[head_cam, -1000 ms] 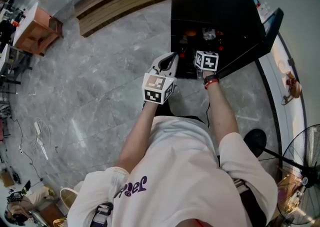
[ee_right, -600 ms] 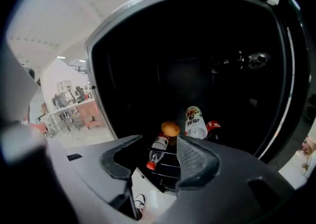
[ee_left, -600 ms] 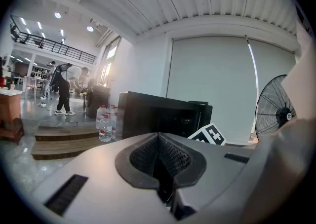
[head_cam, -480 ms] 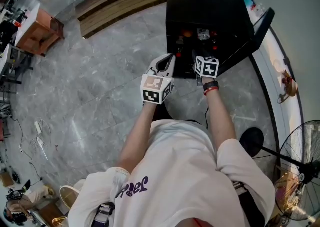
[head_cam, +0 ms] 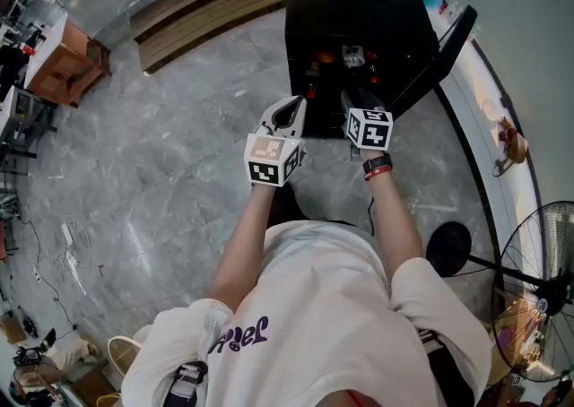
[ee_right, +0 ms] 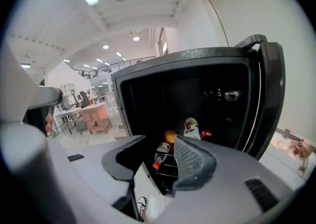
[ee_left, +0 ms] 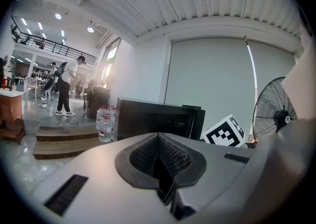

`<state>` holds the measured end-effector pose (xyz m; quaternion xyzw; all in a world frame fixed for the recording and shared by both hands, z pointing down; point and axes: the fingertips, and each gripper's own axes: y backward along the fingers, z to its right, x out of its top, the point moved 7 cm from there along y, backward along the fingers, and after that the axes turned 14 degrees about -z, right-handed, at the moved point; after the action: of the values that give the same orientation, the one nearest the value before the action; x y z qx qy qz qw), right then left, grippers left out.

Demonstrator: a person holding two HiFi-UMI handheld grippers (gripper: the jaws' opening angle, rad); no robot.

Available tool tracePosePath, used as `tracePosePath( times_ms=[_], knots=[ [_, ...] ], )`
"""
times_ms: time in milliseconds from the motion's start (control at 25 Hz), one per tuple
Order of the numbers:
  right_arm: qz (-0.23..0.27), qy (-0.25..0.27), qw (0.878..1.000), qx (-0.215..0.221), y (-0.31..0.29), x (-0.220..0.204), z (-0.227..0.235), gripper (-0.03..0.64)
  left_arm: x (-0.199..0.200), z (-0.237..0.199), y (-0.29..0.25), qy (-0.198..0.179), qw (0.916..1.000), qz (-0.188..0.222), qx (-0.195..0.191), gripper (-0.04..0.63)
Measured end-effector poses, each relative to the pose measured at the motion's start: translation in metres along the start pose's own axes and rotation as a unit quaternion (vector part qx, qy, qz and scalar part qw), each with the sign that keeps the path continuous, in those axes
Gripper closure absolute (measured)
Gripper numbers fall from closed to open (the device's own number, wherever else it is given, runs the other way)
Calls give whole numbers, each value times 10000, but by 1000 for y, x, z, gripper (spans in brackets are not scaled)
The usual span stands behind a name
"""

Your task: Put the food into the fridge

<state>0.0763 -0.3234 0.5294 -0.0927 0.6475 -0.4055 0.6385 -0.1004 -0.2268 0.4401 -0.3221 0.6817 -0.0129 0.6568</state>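
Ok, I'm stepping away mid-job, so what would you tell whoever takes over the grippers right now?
Left gripper: shut, empty, held in front of the fridge.
Right gripper: jaws closing, nothing between them, facing the open fridge.
Done: bottle, orange and can lie on the shelf inside.
Left: no food shows outside; probably just shut the door.

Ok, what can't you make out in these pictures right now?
- Fridge contents, head view: dark and too small to name.
- Fridge's lower part, right gripper view: hidden behind the right gripper, whose jaws are closing on nothing.
- Label on the upright container, right gripper view: too small to read.
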Motion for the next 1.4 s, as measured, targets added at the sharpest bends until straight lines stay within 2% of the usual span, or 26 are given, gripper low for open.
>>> tracePosePath(
  times_ms=[320, 880, 1400],
  knots=[
    [257, 27, 9997, 11, 45, -8, -2, 462, -3, 16, 14, 11, 9999, 90, 57, 578],
    [669, 115, 9974, 222, 110, -14, -11, 509, 1, 43, 39, -177, 9994, 229, 164, 578],
    [703, 53, 9974, 165, 156, -32, -3, 554, -10, 67, 52, -235, 9993, 178, 214, 578]
  ],
)
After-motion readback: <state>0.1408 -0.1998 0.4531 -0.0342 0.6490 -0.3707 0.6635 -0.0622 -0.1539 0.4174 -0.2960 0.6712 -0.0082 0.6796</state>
